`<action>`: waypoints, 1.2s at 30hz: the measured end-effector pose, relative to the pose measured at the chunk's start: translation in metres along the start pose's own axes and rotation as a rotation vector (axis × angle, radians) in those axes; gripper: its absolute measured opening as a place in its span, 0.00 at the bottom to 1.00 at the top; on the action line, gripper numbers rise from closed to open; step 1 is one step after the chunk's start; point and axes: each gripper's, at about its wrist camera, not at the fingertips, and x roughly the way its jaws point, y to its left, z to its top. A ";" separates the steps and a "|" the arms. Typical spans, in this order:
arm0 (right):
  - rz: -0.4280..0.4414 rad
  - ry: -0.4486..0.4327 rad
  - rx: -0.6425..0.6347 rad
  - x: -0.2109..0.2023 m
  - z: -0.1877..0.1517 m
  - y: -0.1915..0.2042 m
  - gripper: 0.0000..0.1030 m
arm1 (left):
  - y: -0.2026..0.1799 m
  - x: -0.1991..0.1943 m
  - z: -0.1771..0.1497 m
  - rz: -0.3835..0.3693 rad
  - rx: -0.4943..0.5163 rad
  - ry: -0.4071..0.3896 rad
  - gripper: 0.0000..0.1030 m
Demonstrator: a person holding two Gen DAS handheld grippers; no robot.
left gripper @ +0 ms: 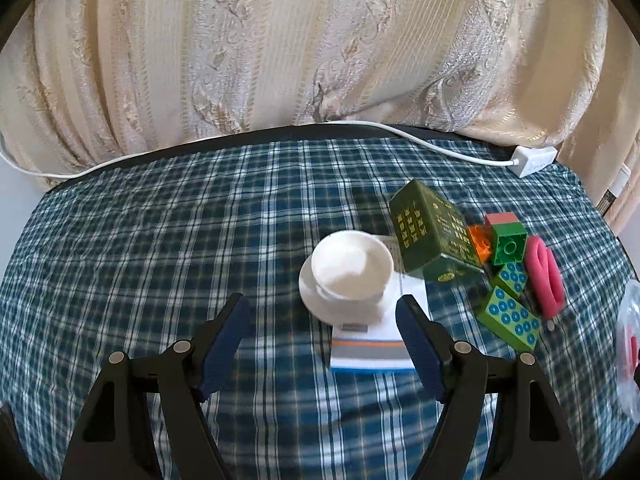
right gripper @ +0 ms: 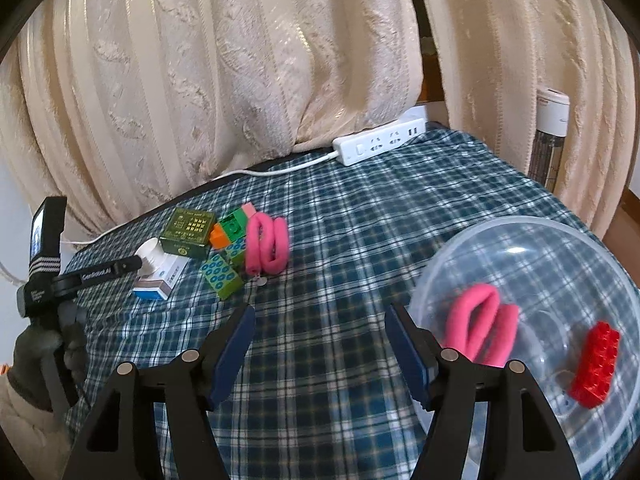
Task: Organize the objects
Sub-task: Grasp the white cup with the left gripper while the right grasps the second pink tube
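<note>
L gripper (left gripper: 324, 320) jaws apart, empty, my nearer hand | white cup (left gripper: 352, 266) on saucer dead ahead, just beyond tips | R gripper (right gripper: 320, 332) apart, empty, clear bowl (right gripper: 440, 264) at its right | cup well left of bowl.
</note>
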 end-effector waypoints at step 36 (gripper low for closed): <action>0.009 0.137 -0.051 0.116 0.045 0.044 0.69 | 0.004 0.021 0.015 -0.043 -0.002 -0.028 0.49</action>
